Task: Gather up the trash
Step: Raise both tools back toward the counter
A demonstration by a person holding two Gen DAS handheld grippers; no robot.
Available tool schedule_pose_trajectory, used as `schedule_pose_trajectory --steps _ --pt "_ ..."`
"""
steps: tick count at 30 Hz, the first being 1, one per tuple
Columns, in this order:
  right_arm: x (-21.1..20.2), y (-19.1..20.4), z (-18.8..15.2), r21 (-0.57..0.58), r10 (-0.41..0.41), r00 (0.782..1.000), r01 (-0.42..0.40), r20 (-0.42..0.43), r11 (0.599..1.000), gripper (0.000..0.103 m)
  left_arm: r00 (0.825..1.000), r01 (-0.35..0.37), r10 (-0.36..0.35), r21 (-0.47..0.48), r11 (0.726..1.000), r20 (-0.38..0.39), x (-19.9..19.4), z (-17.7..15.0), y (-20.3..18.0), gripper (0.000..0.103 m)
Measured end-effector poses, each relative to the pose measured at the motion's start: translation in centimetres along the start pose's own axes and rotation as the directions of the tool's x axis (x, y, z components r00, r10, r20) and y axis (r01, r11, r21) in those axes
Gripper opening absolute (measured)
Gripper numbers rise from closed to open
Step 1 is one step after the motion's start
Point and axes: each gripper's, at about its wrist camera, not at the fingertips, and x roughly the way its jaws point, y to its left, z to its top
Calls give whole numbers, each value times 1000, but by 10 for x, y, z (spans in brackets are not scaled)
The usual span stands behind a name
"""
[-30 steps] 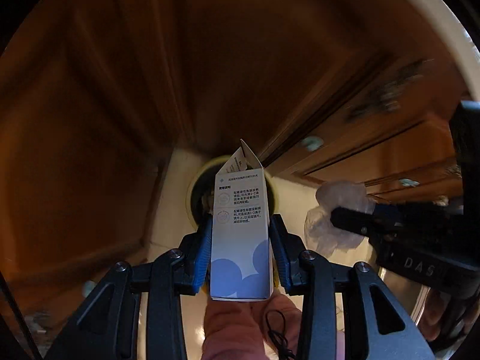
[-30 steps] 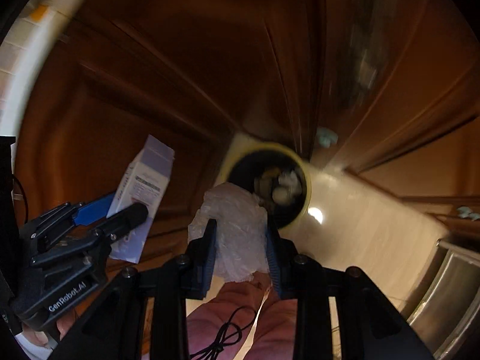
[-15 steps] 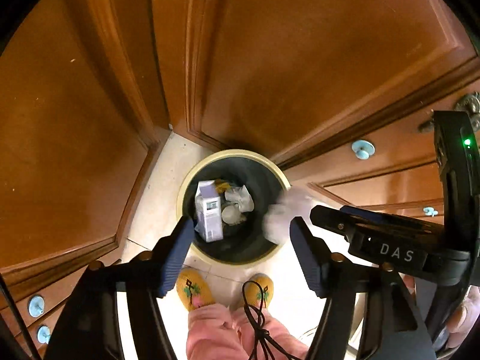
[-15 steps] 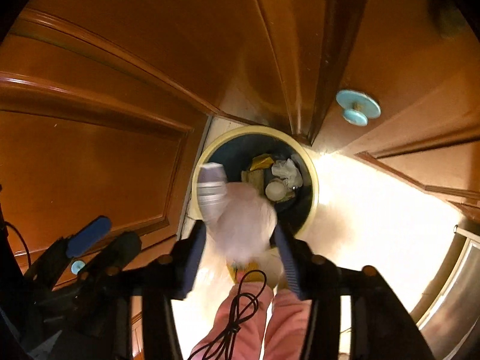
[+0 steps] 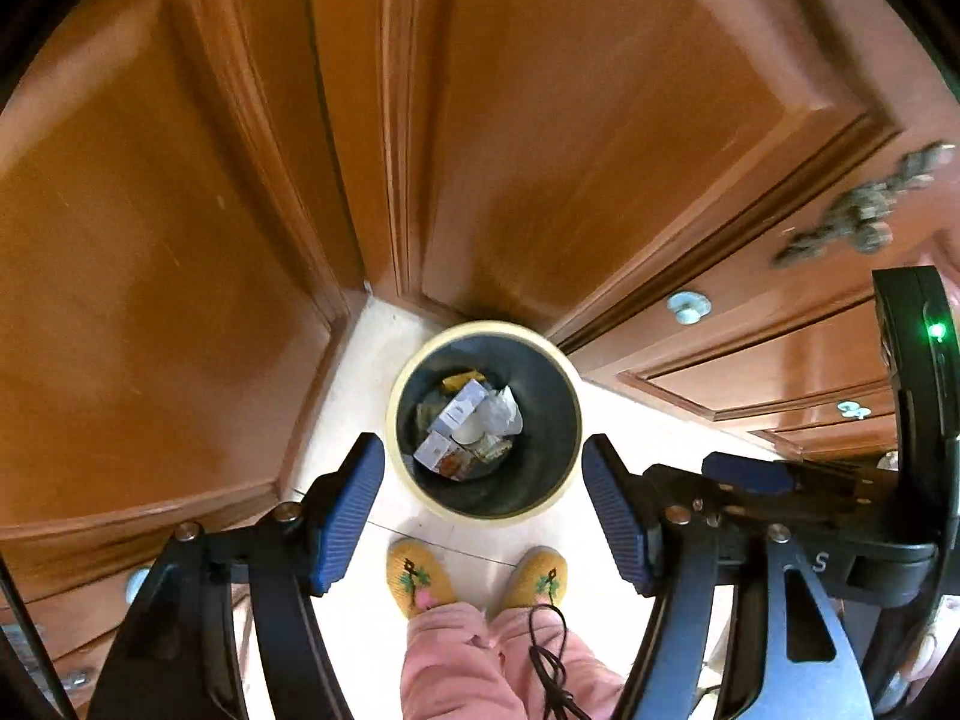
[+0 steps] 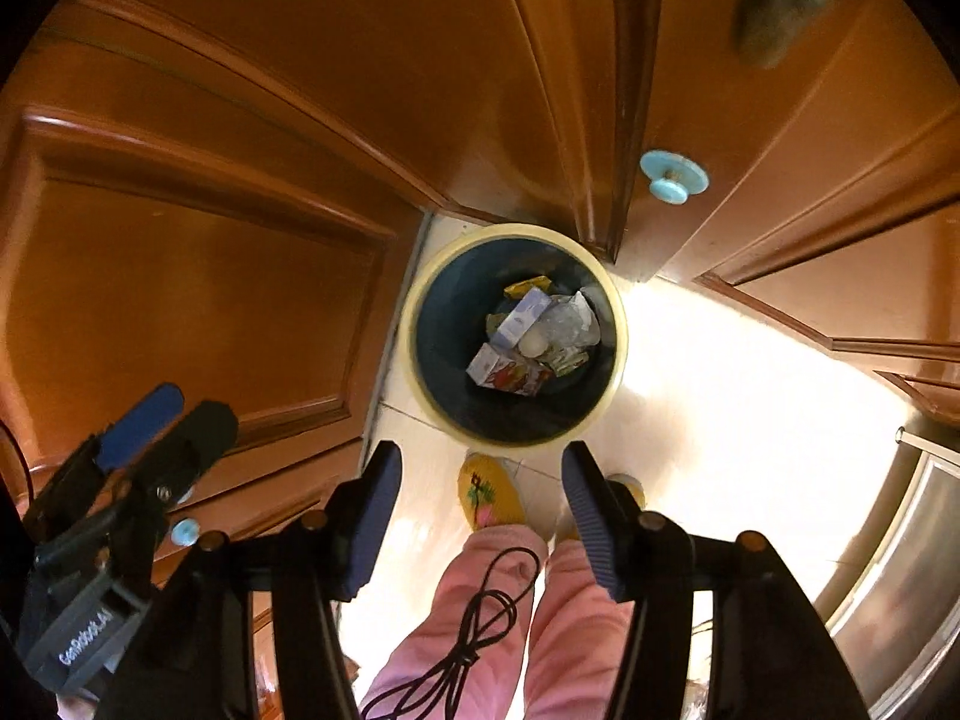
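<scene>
Now both tools hang empty above the floor: the left gripper [image 5: 483,516] and right gripper [image 6: 477,525] have just spread apart. Below them, the carton [image 6: 521,312] and crumpled wrapper [image 6: 570,318] lie inside the bin [image 6: 618,330], so this load looks delivered.

Pale tile floor [image 5: 372,354] w/ round bin [image 5: 483,330] & yellow slippers [image 5: 417,576] on it.

The left gripper [image 6: 138,438], seen at the left in the right wrist view, has "GenRobot.AI" written on its black body.
</scene>
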Motion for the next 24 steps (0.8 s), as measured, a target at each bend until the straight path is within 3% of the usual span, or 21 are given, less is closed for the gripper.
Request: schedule_pose_trajectory --steps 6,13,17,20,24 --pt "-77 22 -9 -45 15 997 -12 73 999 56 998 17 -23 97 995 57 -80 20 -30 67" --pt "-186 43 -17 -87 42 977 -25 207 996 56 993 20 -41 184 983 111 -174 53 -63 67" --pt "-237 52 -19 -92 68 957 -44 283 995 56 982 31 -72 223 974 175 -221 75 -78 67" --pt "-274 54 -19 -80 83 926 -57 367 995 56 975 24 -80 259 966 208 -246 92 -91 67" --pt "-315 58 -20 -62 70 886 -47 459 997 56 952 13 -106 308 951 286 -279 115 -107 67"
